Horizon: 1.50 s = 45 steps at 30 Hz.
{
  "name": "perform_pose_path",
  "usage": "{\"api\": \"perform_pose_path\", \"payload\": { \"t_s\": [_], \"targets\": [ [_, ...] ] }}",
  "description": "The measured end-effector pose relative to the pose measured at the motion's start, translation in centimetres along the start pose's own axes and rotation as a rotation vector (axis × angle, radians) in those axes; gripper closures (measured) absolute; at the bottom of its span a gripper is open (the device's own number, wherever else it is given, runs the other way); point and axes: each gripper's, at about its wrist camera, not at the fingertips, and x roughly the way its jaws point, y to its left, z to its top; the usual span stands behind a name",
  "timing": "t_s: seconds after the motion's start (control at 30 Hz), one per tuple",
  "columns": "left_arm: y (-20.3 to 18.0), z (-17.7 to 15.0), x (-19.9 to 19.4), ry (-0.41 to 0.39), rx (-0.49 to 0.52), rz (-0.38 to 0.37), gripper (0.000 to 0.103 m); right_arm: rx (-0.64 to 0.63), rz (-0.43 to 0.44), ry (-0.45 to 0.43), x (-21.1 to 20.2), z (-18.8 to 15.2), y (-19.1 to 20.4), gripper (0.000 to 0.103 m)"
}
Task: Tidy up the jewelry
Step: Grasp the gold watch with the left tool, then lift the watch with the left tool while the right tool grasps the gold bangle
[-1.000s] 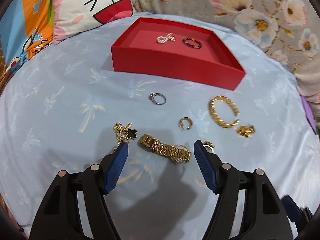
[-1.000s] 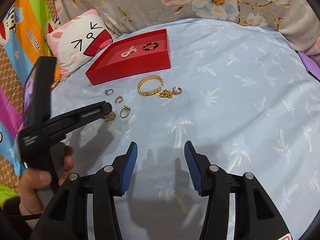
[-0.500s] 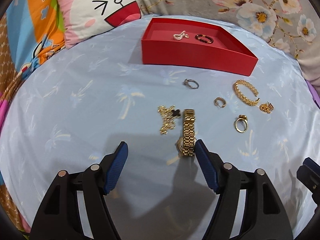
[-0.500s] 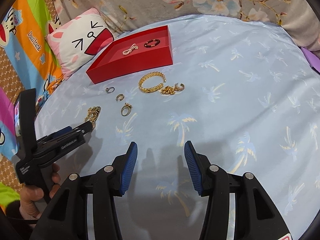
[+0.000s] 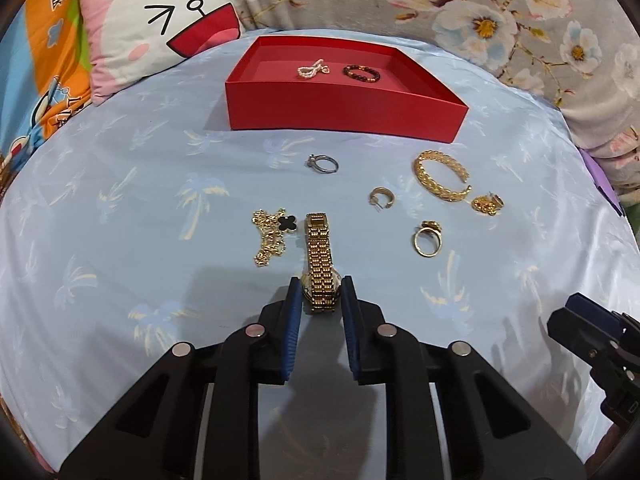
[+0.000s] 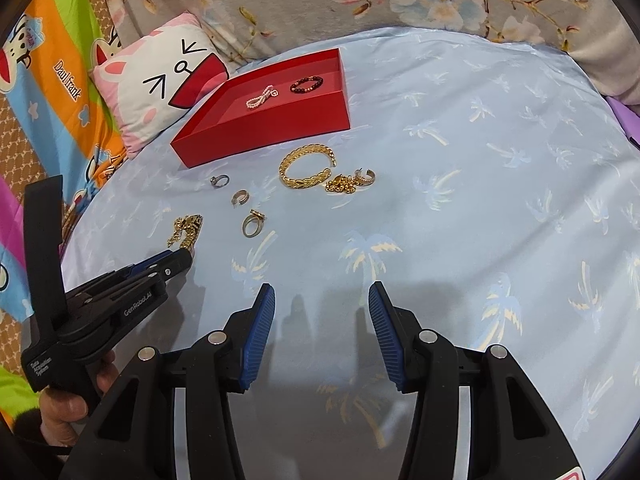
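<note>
Ahead of the fingers and under them spreads a pale blue satin bedsheet printed with palm trees [image 5: 120,208]. Far beyond the fingertips, to their left, leans a pink and white cartoon-face pillow [image 5: 160,20]. A grey floral fabric [image 5: 500,12] runs behind it, and a bright striped cartoon blanket [image 6: 52,92] lies far left.

Gold watch [image 5: 319,265]: dial hidden under its own band and between the left gripper [image 5: 320,300] pads; in the right wrist view the watch is masked by that gripper. Right gripper [image 5: 592,336]: cut off at frame edge. Gold charm cluster [image 5: 486,203]: form too small to be told.
</note>
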Motion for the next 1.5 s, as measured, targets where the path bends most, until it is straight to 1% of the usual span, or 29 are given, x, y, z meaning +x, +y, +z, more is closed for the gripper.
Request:
{"api": "perform_pose_path", "payload": {
  "t_s": [0.03,0.07,0.3,0.43,0.7,0.73,0.77,0.8,0.87,0.97,1.1,1.23,1.3,1.43,1.5],
  "targets": [
    [-0.1,0.0,-0.1,-0.002,0.002,-0.004,0.091,-0.002,-0.001,0.0,0.1,0.1,0.0,0.054],
    [-0.1,0.0,-0.2,-0.003,0.001,-0.01,0.092,-0.003,-0.001,0.0,0.1,0.1,0.0,0.054],
    [0.3,1.2,-1.7,-0.042,-0.022,-0.033,0.092,-0.02,-0.015,-0.024,1.0,1.7,-0.2,0.054],
    [0.6,1.9,-2.4,-0.056,-0.034,-0.042,0.092,-0.015,0.012,-0.029,2.0,3.4,-0.2,0.054],
    [1.6,3.2,-3.5,-0.082,-0.058,-0.059,0.092,-0.104,0.023,-0.044,4.5,6.5,2.0,0.058],
    [1.7,3.4,-3.7,-0.086,-0.06,-0.059,0.092,-0.118,0.03,-0.044,5.0,7.0,2.4,0.06],
    [1.8,3.5,-3.8,-0.09,-0.062,-0.06,0.092,-0.127,0.038,-0.043,5.3,7.4,2.6,0.065],
    [1.9,3.7,-3.9,-0.091,-0.064,-0.063,0.092,-0.137,0.045,-0.038,5.8,7.8,3.0,0.068],
    [2.0,4.0,-3.9,-0.089,-0.067,-0.068,0.092,-0.167,0.044,-0.026,6.9,8.7,3.7,0.076],
    [2.1,4.1,-3.8,-0.087,-0.068,-0.069,0.092,-0.192,0.047,0.002,8.6,9.4,4.4,0.084],
    [2.2,4.3,-3.5,-0.077,-0.067,-0.074,0.092,-0.213,0.041,0.05,10.7,9.6,4.9,0.089],
    [2.5,4.5,-3.3,-0.075,-0.072,-0.08,0.092,-0.216,0.035,0.068,11.6,9.4,4.8,0.098],
    [2.5,4.7,-3.3,-0.074,-0.073,-0.083,0.092,-0.213,0.04,0.065,11.6,9.4,4.7,0.1],
    [2.7,5.1,-3.6,-0.076,-0.081,-0.094,0.092,-0.198,0.048,0.047,10.8,9.5,4.4,0.1],
    [2.8,5.6,-4.1,-0.084,-0.079,-0.097,0.092,-0.173,0.062,0.027,9.6,9.6,4.0,0.1]
  ]
}}
